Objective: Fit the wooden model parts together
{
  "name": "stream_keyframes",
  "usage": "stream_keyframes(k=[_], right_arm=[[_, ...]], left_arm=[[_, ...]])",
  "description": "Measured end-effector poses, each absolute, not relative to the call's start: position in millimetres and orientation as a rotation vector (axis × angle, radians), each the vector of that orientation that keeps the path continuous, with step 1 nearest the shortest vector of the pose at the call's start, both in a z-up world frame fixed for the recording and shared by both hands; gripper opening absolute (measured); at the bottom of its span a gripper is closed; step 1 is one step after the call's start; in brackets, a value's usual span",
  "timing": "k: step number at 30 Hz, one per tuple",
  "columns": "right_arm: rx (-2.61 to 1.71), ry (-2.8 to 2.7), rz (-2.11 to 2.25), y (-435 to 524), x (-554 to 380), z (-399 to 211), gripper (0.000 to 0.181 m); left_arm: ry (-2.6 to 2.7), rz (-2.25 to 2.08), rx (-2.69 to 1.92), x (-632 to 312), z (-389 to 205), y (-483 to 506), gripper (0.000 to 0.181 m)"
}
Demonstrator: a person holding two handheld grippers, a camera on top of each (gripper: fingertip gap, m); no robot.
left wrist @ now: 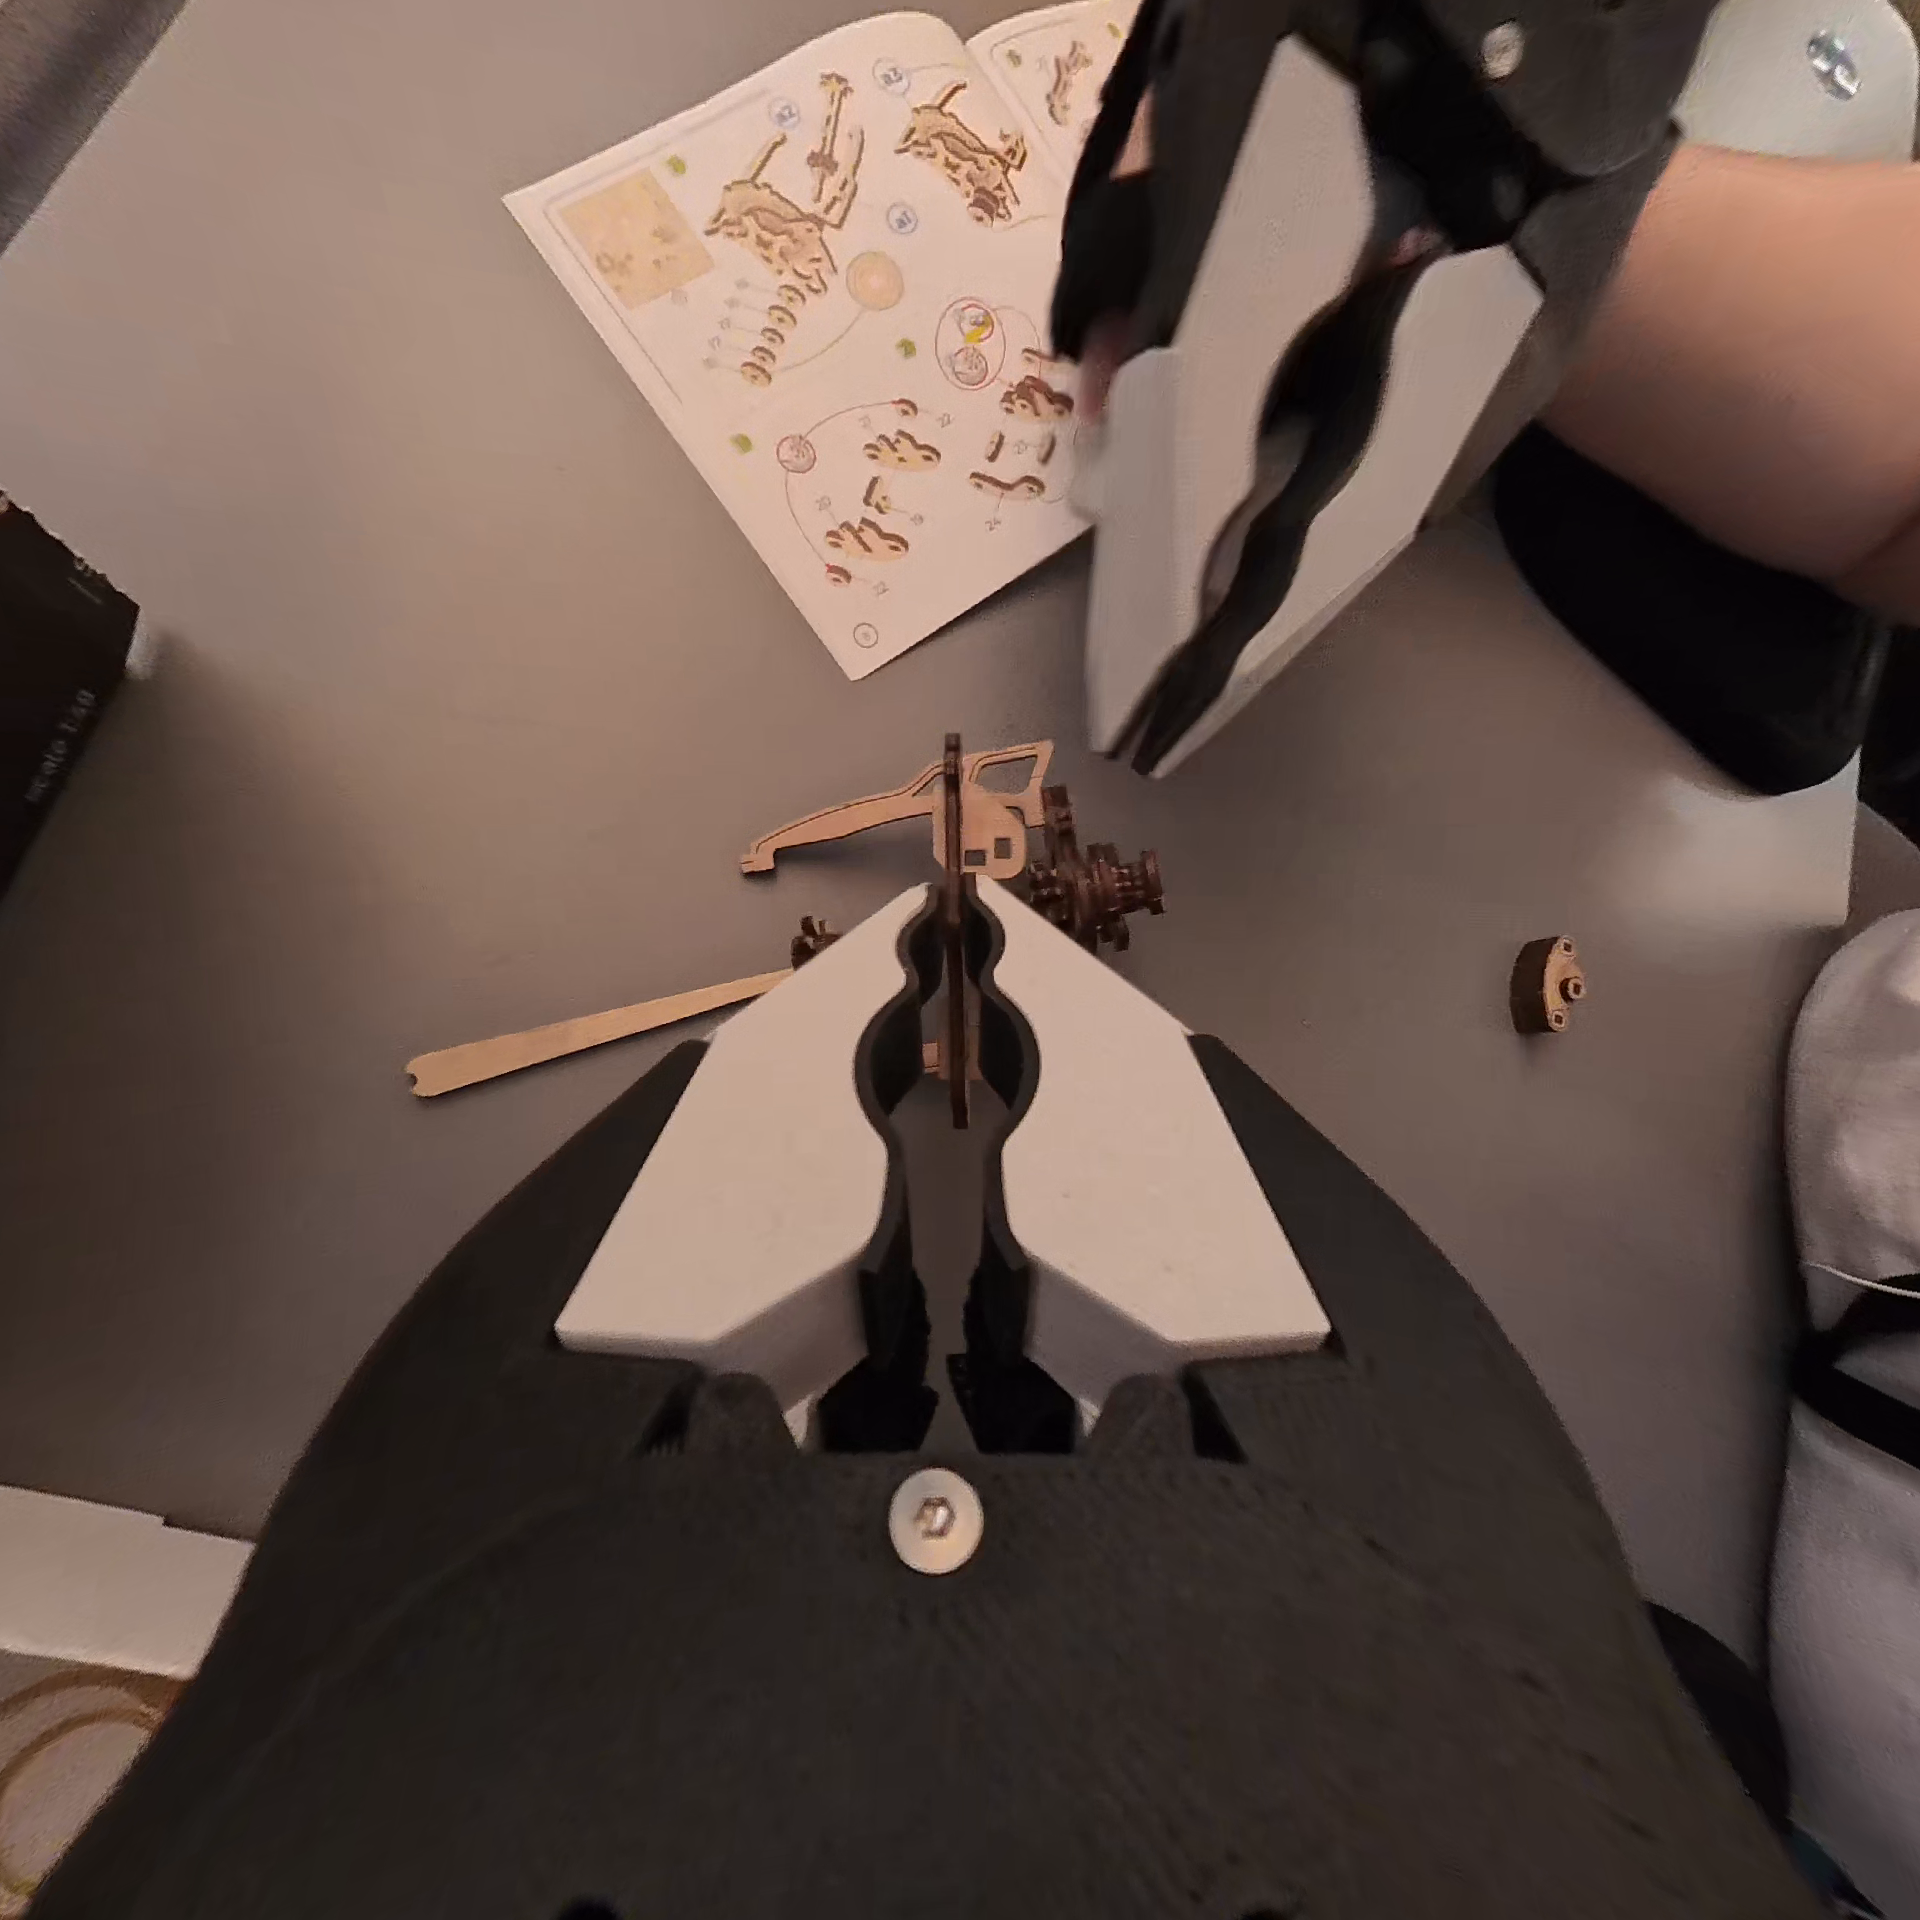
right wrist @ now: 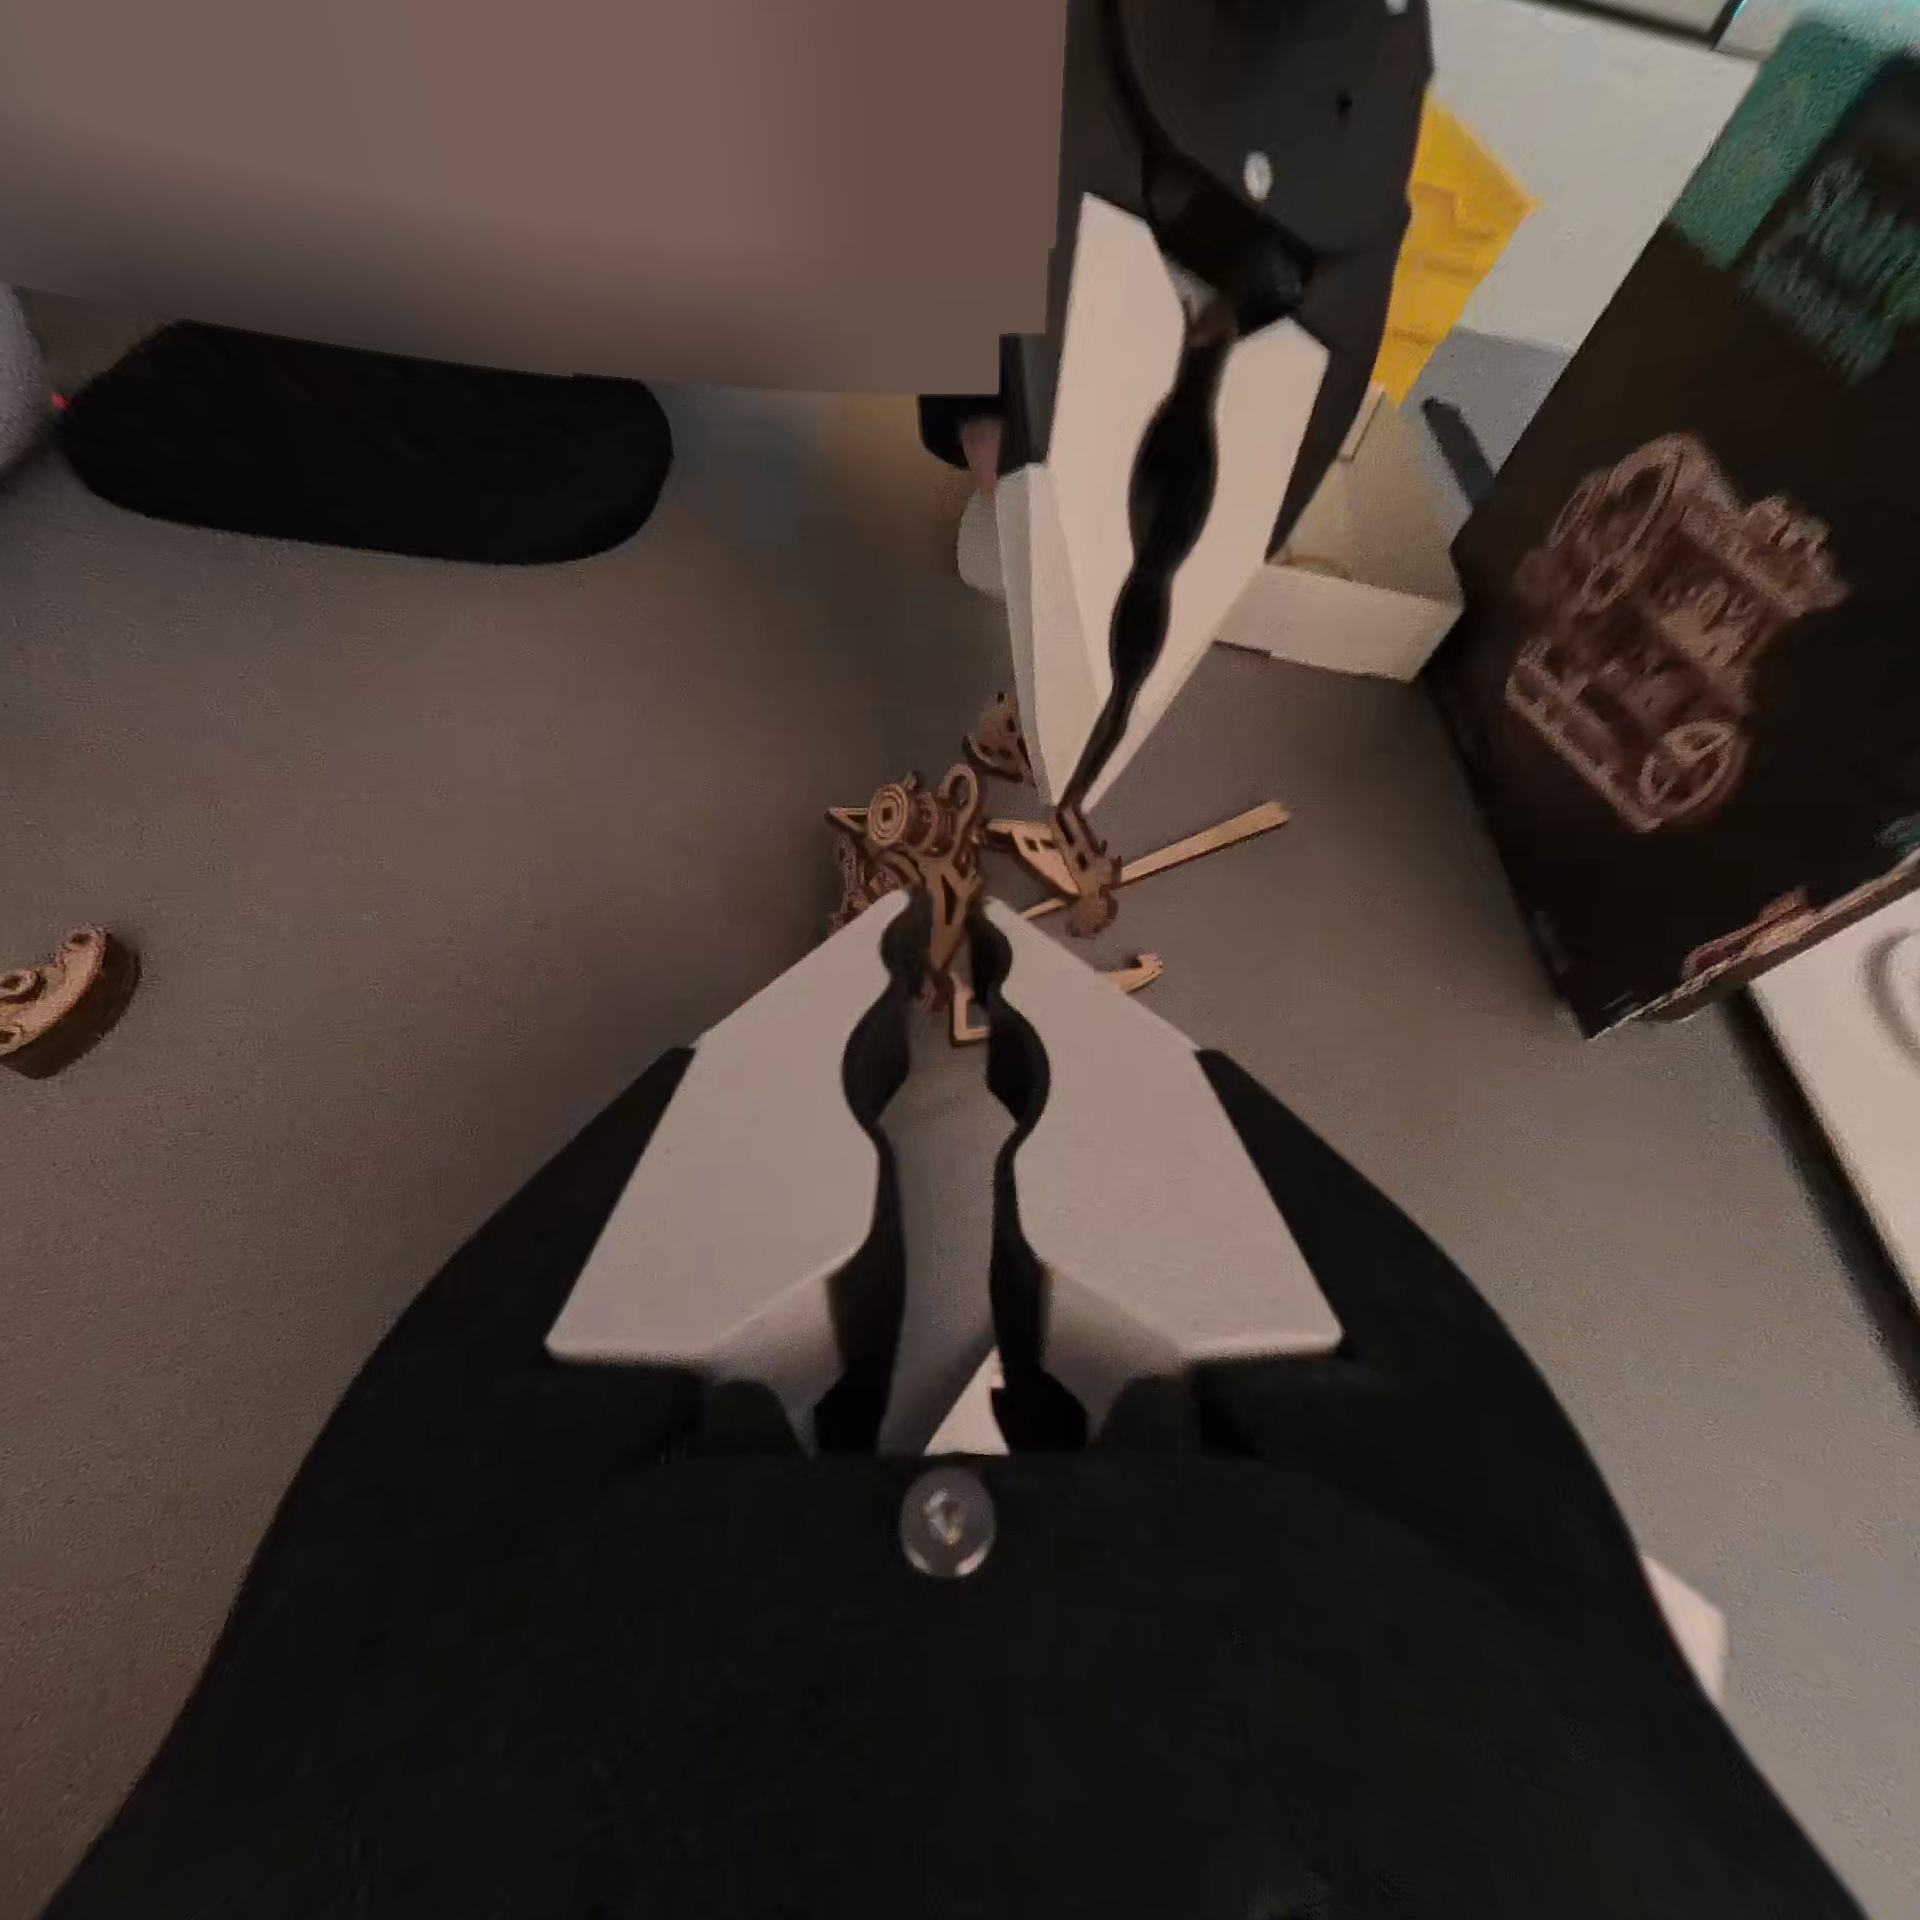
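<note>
My left gripper (left wrist: pixel 954 896) is shut on a thin flat wooden plate (left wrist: pixel 953 810), held upright and edge-on. It shows in the right wrist view (right wrist: pixel 1075 805) with the plate (right wrist: pixel 1081 868) hanging below its tips. On the grey table (left wrist: pixel 364 623) lie a flat car-side wooden part (left wrist: pixel 883 816), a dark gear assembly (left wrist: pixel 1096 883) and a long wooden stick (left wrist: pixel 582 1039). My right gripper (right wrist: pixel 940 920) hovers over the car-side part (right wrist: pixel 951 951), which shows through the narrow gap between its fingers. In the left wrist view the right gripper (left wrist: pixel 1132 758) has bare tips just beside that part.
An open instruction booklet (left wrist: pixel 831 312) lies at the back. A small round wooden piece (left wrist: pixel 1548 982) sits alone to the right. A dark kit box (right wrist: pixel 1662 675) and a white box (right wrist: pixel 1340 613) stand on the table. A person's arm (left wrist: pixel 1714 364) reaches in. My two grippers' fingertips are within a few centimetres of each other. Between my left fingertips and the long wooden stick (left wrist: pixel 582 1039) there is roughly 9 cm. Look for it in the right wrist view (right wrist: pixel 1205 840) too.
</note>
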State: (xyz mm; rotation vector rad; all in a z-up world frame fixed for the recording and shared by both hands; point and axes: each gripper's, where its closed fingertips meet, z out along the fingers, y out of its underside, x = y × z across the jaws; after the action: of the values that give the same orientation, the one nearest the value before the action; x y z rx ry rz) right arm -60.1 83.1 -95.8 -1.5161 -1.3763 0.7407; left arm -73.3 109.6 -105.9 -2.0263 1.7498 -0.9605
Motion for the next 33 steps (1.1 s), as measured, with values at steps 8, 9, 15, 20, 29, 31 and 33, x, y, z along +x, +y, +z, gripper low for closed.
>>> stream_keyframes(k=[8,9,15,20,29,31,33], right_arm=[[-1.650,-1.308,0.897,90.5,-67.0,-114.8,0.018],[-1.670,-1.304,0.906,91.8,-67.3,-116.5,0.019],[-1.713,-1.218,1.103,93.2,-67.6,-109.0,0.012],[-1.777,-1.176,1.227,95.2,-67.4,-110.0,0.016],[-1.813,-1.279,1.159,88.3,-73.6,-119.8,0.001],[-1.768,-1.242,1.180,89.0,-73.6,-103.1,0.001],[-1.731,-1.191,1.172,92.2,-70.4,-82.4,0.001]], left_arm=[[1.725,-1.005,-2.011,-71.7,-97.0,106.8,0.000],[1.728,-1.001,-2.009,-71.4,-97.3,106.5,0.000],[1.735,-0.987,-2.008,-72.4,-98.2,107.0,0.000],[1.726,-0.986,-2.001,-74.0,-94.1,109.2,0.000],[1.716,-0.979,-1.975,-76.2,-85.7,111.2,0.000],[1.719,-0.967,-1.967,-78.2,-82.6,111.6,0.000],[1.697,-0.970,-1.929,-79.3,-70.8,112.4,0.000]])
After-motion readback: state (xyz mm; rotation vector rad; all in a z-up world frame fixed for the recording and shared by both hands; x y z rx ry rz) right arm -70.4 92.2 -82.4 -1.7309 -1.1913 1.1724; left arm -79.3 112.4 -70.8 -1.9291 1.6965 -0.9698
